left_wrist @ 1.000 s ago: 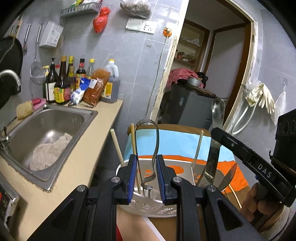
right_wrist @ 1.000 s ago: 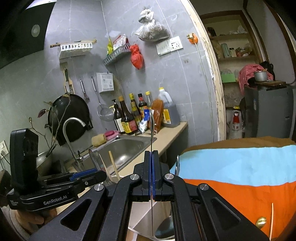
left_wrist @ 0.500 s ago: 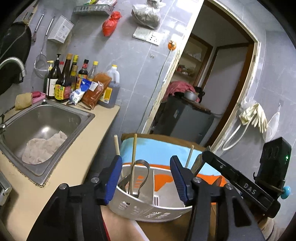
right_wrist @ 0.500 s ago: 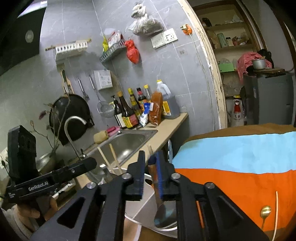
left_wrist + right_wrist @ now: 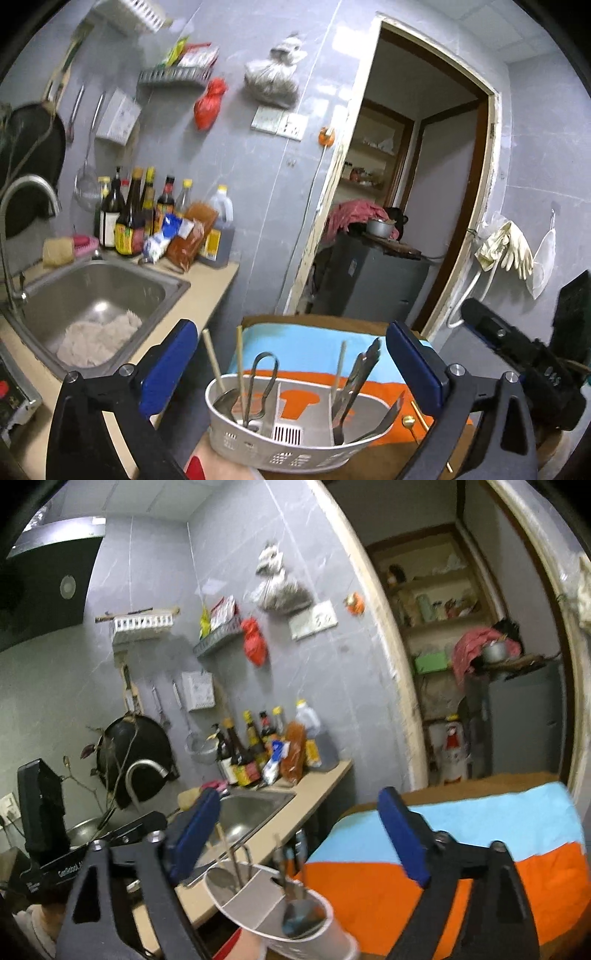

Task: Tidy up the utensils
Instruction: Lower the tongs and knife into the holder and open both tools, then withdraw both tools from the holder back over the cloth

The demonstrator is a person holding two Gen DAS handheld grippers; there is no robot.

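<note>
Meanwhile, both grippers, left (image 5: 288,363) and right (image 5: 299,843), were opening wide above the caddy (image 5: 295,448), nothing between their jaws; tongs (image 5: 260,391) and spoons stood inside it, apparently just dropped in.

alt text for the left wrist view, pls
The left gripper, fingers opening with nothing between them, hangs above a white utensil caddy holding tongs, chopsticks and spoons. A steel sink lies left.

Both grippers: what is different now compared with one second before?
The left gripper released the wire loop utensil, the right gripper its spoon; both jaws are opening, empty, and pulled up from the white caddy. Caddy and cloth stayed.
</note>
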